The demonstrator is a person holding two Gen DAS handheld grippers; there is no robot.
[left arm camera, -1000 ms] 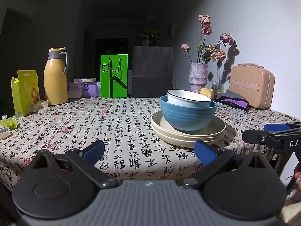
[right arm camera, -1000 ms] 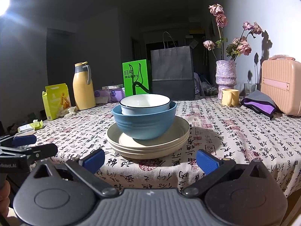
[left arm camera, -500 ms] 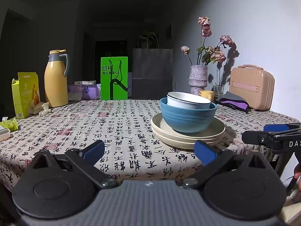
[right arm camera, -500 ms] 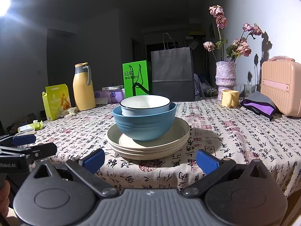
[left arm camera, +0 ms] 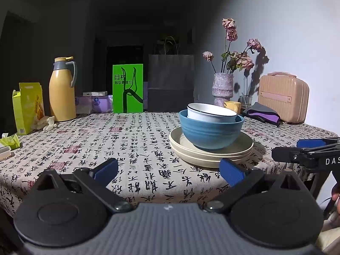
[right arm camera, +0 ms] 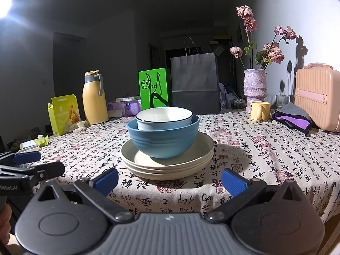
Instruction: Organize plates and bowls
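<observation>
A white bowl sits nested inside a blue bowl, which stands on a stack of cream plates on the patterned tablecloth. My left gripper is open at the table's front edge, left of the stack, holding nothing. Directly in front of the stack my right gripper hangs open and empty. Each gripper shows at the edge of the other's view: the right gripper, the left gripper.
At the back stand a yellow thermos, a green sign, a grey paper bag, a vase of dried flowers, a yellow mug, a folded purple cloth and a pink case. A yellow carton sits left.
The left wrist view has dipped slightly lower toward the table edge. The bowls and plates have not moved, and both grippers stay open.
</observation>
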